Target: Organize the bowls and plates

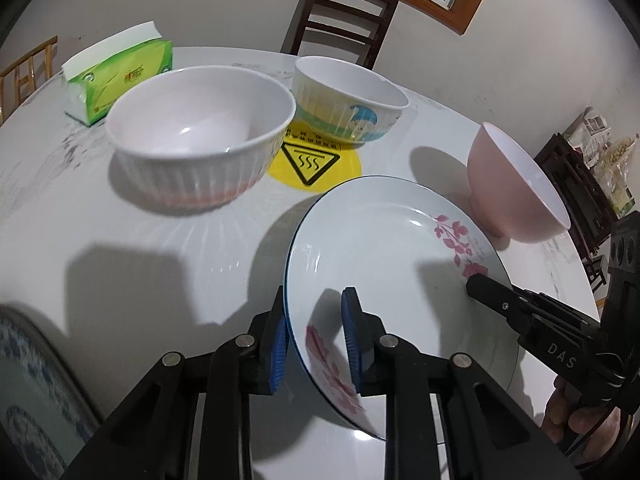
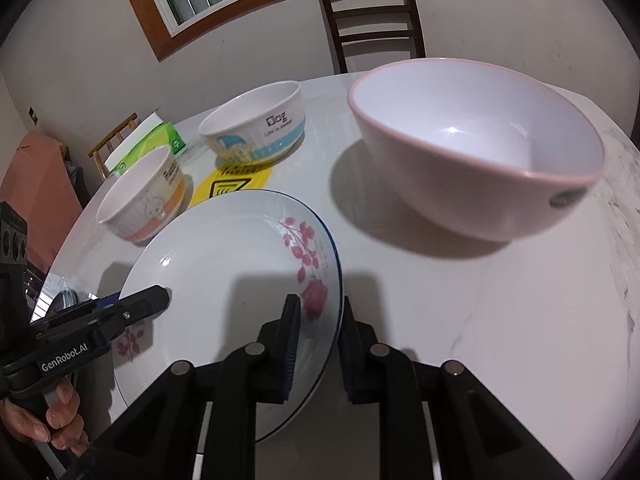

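Left wrist view cuts off a blue-patterned plate (image 1: 28, 392) at its edge. Both claws, left (image 1: 316, 344) and right (image 2: 318, 350), clamp opposite rims of the white flowered plate (image 1: 384, 248), tilted above the white worktop (image 1: 120, 280).

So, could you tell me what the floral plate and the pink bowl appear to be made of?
The white blue-rimmed floral plate looks like glazed ceramic or porcelain: glossy, with sharp highlights. It could also be melamine.

The pale pink round bowl looks like melamine or plastic: soft satin sheen, an oval sticker on its side.
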`<state>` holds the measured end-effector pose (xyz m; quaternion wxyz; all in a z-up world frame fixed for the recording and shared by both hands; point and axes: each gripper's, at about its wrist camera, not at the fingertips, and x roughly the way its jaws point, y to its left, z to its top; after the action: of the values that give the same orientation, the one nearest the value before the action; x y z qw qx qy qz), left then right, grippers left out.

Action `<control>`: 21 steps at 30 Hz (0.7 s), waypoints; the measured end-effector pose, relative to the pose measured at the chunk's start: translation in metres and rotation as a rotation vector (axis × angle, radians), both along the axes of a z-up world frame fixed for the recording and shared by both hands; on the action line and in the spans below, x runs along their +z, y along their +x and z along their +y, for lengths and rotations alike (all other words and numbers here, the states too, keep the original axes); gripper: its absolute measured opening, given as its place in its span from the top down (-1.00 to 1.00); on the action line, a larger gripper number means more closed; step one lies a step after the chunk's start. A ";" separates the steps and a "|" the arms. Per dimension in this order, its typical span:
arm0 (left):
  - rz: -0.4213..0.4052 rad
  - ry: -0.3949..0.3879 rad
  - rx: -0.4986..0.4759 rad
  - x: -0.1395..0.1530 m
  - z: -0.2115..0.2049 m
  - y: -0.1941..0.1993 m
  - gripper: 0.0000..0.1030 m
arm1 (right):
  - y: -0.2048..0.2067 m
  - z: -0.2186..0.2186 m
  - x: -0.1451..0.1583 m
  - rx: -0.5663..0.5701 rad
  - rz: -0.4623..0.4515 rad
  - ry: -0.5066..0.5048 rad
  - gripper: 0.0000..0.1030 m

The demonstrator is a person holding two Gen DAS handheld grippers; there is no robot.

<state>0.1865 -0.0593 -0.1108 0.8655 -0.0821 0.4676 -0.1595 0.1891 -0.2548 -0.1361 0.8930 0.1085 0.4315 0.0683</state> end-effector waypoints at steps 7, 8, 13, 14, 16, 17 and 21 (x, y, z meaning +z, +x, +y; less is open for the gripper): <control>0.018 -0.005 0.003 0.001 0.006 -0.013 0.69 | -0.020 0.004 0.001 -0.011 0.011 -0.001 0.65; 0.020 -0.006 0.003 0.001 0.007 -0.016 0.69 | -0.022 0.005 0.001 -0.011 0.012 -0.003 0.66; 0.016 -0.017 0.009 0.004 0.011 -0.026 0.71 | -0.032 0.009 0.005 -0.014 0.008 -0.006 0.67; 0.013 -0.016 0.010 0.005 0.011 -0.028 0.71 | -0.033 0.010 0.006 -0.014 0.008 -0.006 0.67; 0.011 -0.017 0.010 0.006 0.014 -0.031 0.71 | -0.036 0.012 0.007 -0.014 0.006 -0.005 0.67; 0.013 -0.019 0.013 0.007 0.014 -0.031 0.71 | -0.038 0.013 0.008 -0.013 0.006 -0.005 0.67; 0.007 -0.023 0.017 0.012 0.018 -0.037 0.71 | -0.043 0.017 0.012 -0.006 -0.001 -0.009 0.67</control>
<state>0.1497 -0.0412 -0.0991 0.8642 -0.0963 0.4681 -0.1572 0.1463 -0.2377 -0.1243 0.8939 0.1059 0.4310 0.0636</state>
